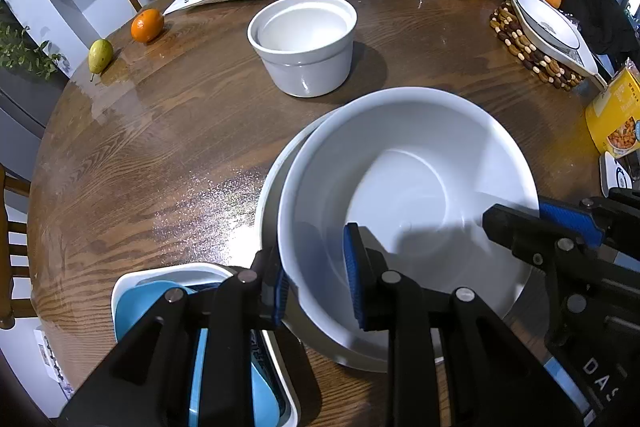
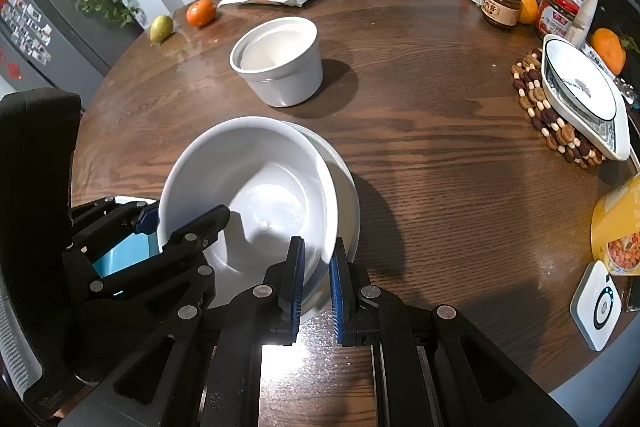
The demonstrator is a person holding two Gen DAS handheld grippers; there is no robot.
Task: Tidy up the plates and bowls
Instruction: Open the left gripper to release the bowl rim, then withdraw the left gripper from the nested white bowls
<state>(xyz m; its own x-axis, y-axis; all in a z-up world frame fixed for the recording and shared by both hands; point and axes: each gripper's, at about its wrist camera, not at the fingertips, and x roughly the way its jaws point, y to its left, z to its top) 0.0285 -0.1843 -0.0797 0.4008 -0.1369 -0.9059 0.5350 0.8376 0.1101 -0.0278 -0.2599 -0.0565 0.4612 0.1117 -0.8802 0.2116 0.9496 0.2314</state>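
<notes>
A large white ceramic bowl [image 1: 408, 211] sits tilted inside a second wide white dish [image 2: 344, 179] at the near middle of the round brown wooden worktop [image 1: 160, 147], its rim leaning over the left edge of the dish beneath. The left tool [image 1: 316, 279] straddles the near left rim of this bowl, one blue-padded finger outside the wall and one inside; the pads are spread with a gap around the rim, so it is released rather than pinching. The right tool [image 2: 316, 283] straddles the near right rim of the same bowl, its two blue pads standing closer together on either side of the wall, though whether they press the rim cannot be told. Just beside the bowl at the near left lies a white rectangular tray [image 1: 120, 287] carrying a light blue dish [image 1: 140, 303]. Farther off, at the middle of the worktop, stands a deep white straight-sided ceramic bowl [image 1: 308, 43], well apart from the stack. At the far right, a white blue-rimmed plate [image 2: 580, 95] rests on a brown beaded trivet [image 2: 548, 115].
</notes>
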